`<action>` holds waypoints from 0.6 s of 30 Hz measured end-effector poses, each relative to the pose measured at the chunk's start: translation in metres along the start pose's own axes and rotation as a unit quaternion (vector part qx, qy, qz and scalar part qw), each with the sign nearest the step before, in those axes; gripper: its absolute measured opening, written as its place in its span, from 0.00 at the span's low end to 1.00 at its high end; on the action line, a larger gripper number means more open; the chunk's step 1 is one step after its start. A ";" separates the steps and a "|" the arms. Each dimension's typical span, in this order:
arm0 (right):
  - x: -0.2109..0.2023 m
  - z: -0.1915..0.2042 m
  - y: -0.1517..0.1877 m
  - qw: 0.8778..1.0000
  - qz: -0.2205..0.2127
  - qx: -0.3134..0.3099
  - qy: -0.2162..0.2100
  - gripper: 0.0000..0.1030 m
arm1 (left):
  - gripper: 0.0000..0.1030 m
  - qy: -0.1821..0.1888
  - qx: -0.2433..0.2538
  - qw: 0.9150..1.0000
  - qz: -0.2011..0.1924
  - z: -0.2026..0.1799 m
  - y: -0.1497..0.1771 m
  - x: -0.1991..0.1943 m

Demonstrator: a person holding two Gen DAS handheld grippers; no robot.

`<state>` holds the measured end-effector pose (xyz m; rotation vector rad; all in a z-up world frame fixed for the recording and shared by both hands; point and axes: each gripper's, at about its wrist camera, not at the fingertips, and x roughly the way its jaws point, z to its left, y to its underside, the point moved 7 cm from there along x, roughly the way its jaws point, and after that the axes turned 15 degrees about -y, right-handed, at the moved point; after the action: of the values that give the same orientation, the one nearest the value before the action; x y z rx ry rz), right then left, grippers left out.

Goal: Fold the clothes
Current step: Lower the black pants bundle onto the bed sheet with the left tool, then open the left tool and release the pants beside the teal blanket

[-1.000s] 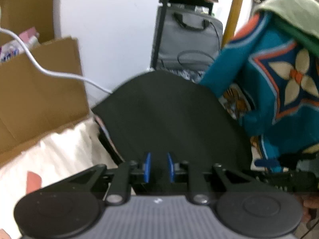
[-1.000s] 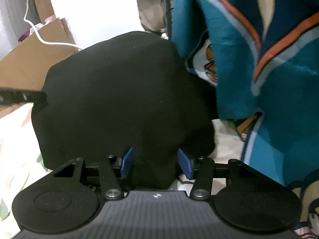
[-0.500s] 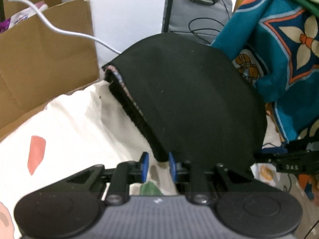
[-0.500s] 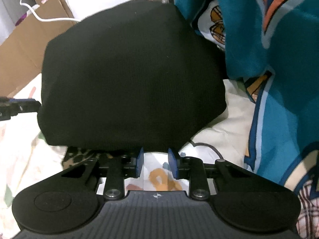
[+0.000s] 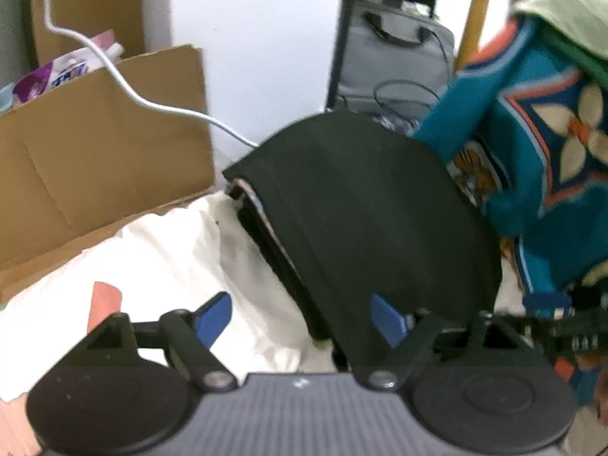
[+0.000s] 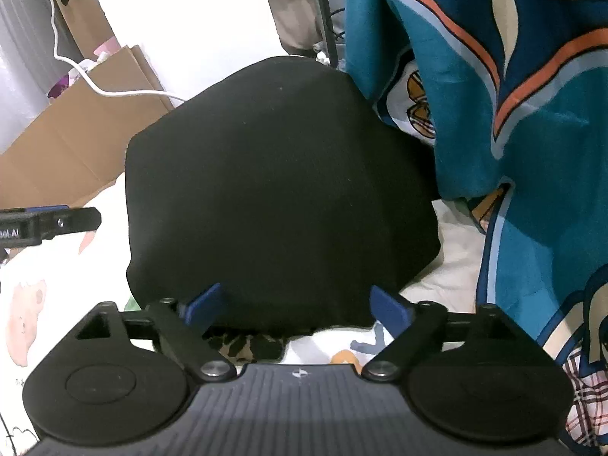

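- The left gripper (image 5: 302, 317) is opening, its blue pads spreading wide; the near corner of the folded black knit garment (image 5: 364, 212) is lying between them, but neither pad is pressing on it, so I judge this a release after laying the fold down
- The right gripper (image 6: 294, 306) is opening too, its blue-tipped jaws standing wide just in front of the garment's near edge, pinching nothing
- The black garment is sitting as a thick, squared bundle on the white printed bedsheet (image 5: 159, 250), probably set there because that is the only flat working surface
- A teal, orange and cream patterned blanket (image 6: 513, 106) is hanging just beside the bundle on the right, touching or nearly so; I cannot tell which
- A brown cardboard box (image 5: 98, 140) with a white cable (image 5: 125, 87) draped over it is standing behind the sheet
- A leopard-print scrap under the near edge is showing in the right wrist view; whether it belongs to the garment is unclear
- The bundle's far side and underside are hidden, and the left wrist view is blurring
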<state>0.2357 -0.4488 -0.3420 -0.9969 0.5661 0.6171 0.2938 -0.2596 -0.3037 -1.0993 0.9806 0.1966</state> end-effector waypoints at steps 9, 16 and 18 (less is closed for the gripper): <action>0.004 0.004 0.008 0.999 0.037 0.010 0.016 1.00 | 1.00 -0.010 -0.015 0.998 0.059 -0.002 0.013 0.012; 0.000 0.028 0.018 0.998 0.063 -0.005 0.011 1.00 | 1.00 -0.038 -0.038 0.991 0.119 0.019 0.036 -0.002; -0.002 0.036 0.021 0.996 0.085 0.001 0.003 1.00 | 1.00 -0.045 -0.051 0.989 0.134 0.028 0.039 -0.009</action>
<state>0.2253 -0.4086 -0.3376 -0.9554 0.6616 0.7645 0.2823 -0.2149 -0.3194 -1.0389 1.0448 0.5147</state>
